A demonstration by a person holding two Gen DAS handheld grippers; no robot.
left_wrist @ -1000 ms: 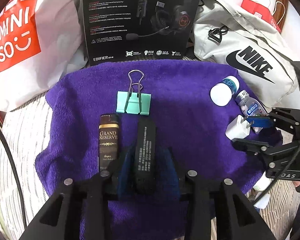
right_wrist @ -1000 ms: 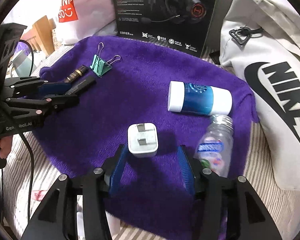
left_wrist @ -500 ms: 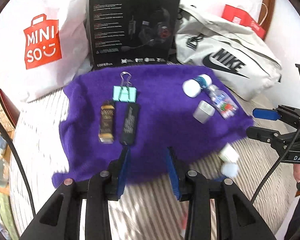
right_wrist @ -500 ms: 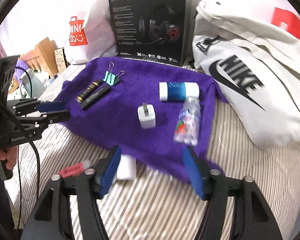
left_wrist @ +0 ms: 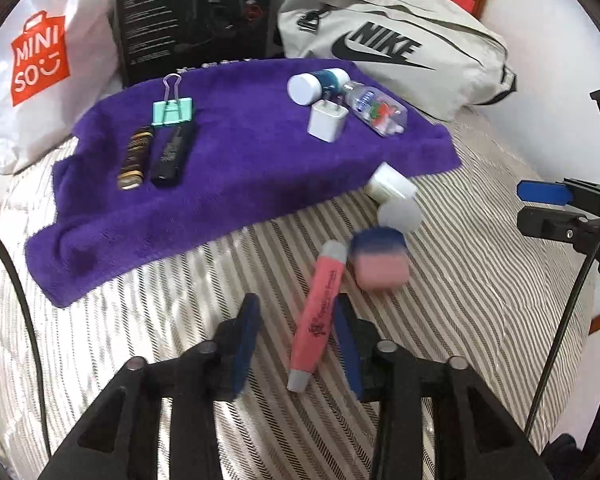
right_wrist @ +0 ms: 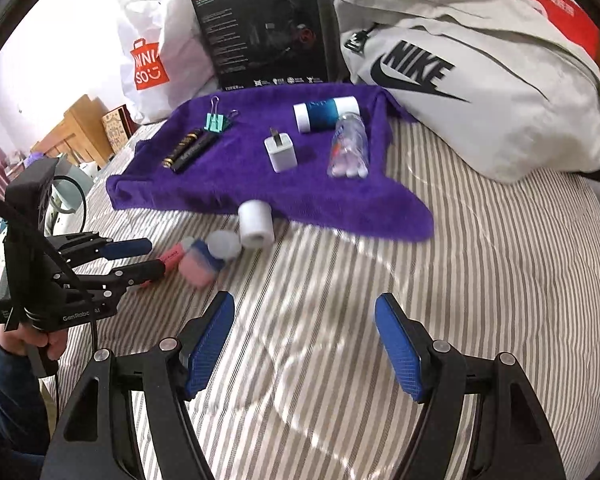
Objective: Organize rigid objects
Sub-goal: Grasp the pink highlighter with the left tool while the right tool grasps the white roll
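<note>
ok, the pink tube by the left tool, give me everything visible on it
The pink tube is slim and cylindrical, looks like plastic, with pale grey caps at both ends and dark print along its body that is too blurred to read. It lies flat on the striped bedsheet, off the purple towel, angled diagonally. Its lower half sits between the open fingers of the left tool; contact cannot be told. Its upper end lies right beside a pink-and-blue block; whether they touch is unclear.

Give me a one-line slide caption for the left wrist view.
Open left gripper straddles a pink tube on the striped bedcover, beside the purple towel of sorted items.
</note>
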